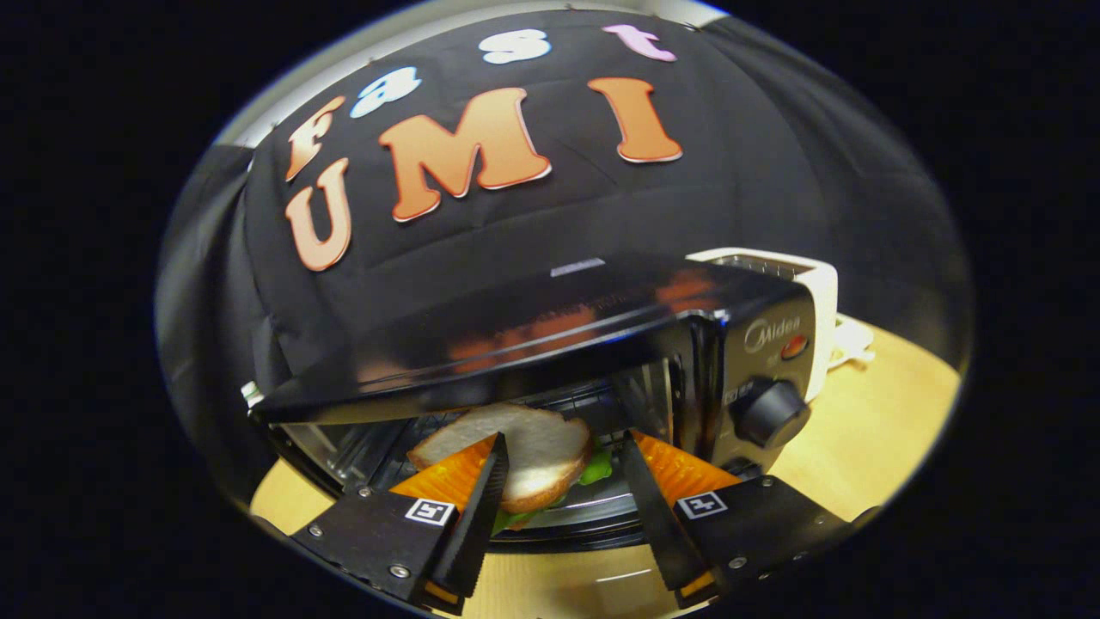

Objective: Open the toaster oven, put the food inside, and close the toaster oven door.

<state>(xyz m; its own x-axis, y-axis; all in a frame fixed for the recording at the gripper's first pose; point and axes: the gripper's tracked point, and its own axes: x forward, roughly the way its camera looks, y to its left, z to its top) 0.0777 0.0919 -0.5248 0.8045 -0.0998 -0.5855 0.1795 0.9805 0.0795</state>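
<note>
The black toaster oven (550,331) stands just ahead of me on the wooden table (876,430), its door (567,520) folded down and open. A sandwich (537,447) of white bread with green lettuce lies tilted in the oven's mouth, over the lowered door. My gripper (563,437) is open with the sandwich between its fingers. The left finger overlaps the bread's edge, and a gap separates the right finger from the lettuce. The sandwich's lower part is hidden behind the left finger.
The oven's control panel with a round black knob (769,411) is to the right of the cavity. A white toaster (808,279) stands behind the oven on the right, with a white cable (851,342) beside it. Black cloth hangs behind everything.
</note>
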